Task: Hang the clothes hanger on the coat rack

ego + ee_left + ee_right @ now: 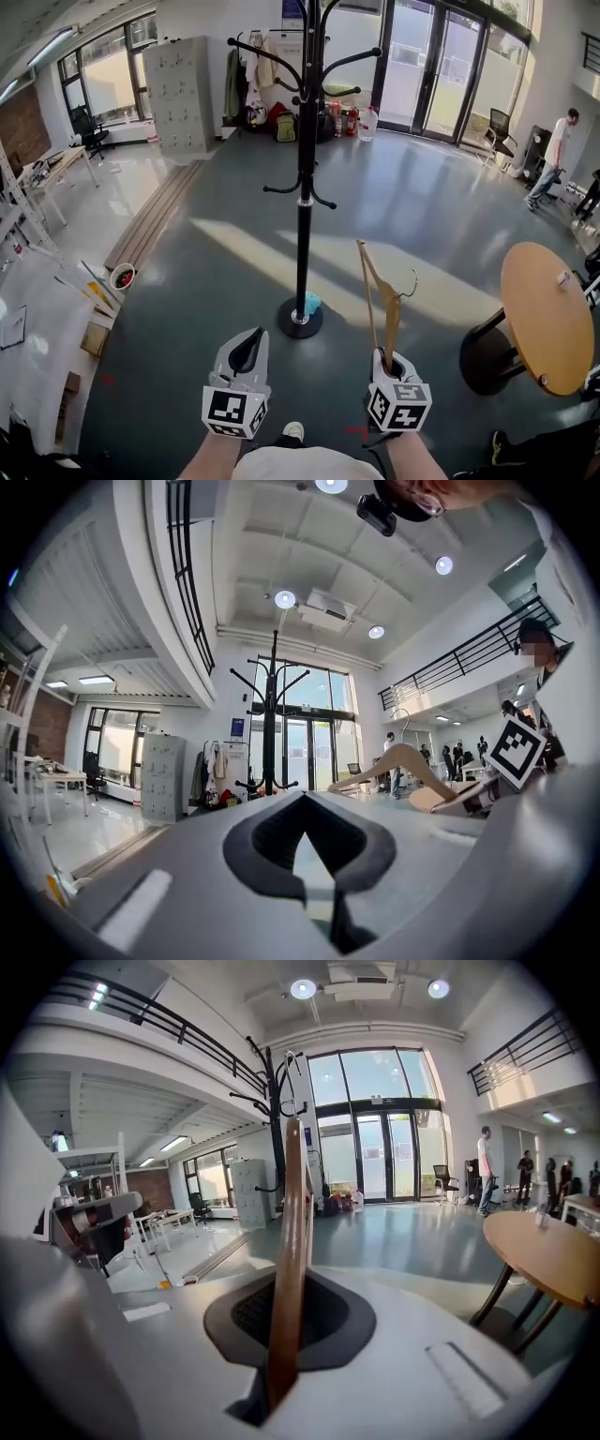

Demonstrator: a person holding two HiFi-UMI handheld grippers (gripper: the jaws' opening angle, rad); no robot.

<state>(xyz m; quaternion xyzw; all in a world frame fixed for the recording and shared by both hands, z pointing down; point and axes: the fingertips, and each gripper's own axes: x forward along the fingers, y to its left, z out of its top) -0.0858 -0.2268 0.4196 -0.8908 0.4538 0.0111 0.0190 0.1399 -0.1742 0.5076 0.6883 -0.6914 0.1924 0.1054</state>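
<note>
- A small bucket [122, 276] and some flat boxes lie along the floor's pale edge at far left, well apart from anything the task needs.
- The left gripper [249, 345] hangs low in front of the person, jaws together with nothing between them (its own view shows the dark pads meeting).
- The coat rack [305, 187] stands upright ahead at centre, a black pole with curved arms at the top and a ring of short arms lower down. Something small and blue [311, 303] sits on its round base.
- The clothes hanger [380, 291] is just right of the rack, on end and edge-on. The right gripper [386, 358] is clamped on the lower end of one wooden arm, and the wire hook [410, 284] juts rightward from the middle.
- It looks light and stiff. Smooth wood gripped at one end may pivot in the pads, so a hold nearer the middle would likely steady the hook.
- A round wooden table [544, 319] stands near on the right, off the line to the rack. The floor between looks open.
- A person [553, 159] stands far off by the windows.
</note>
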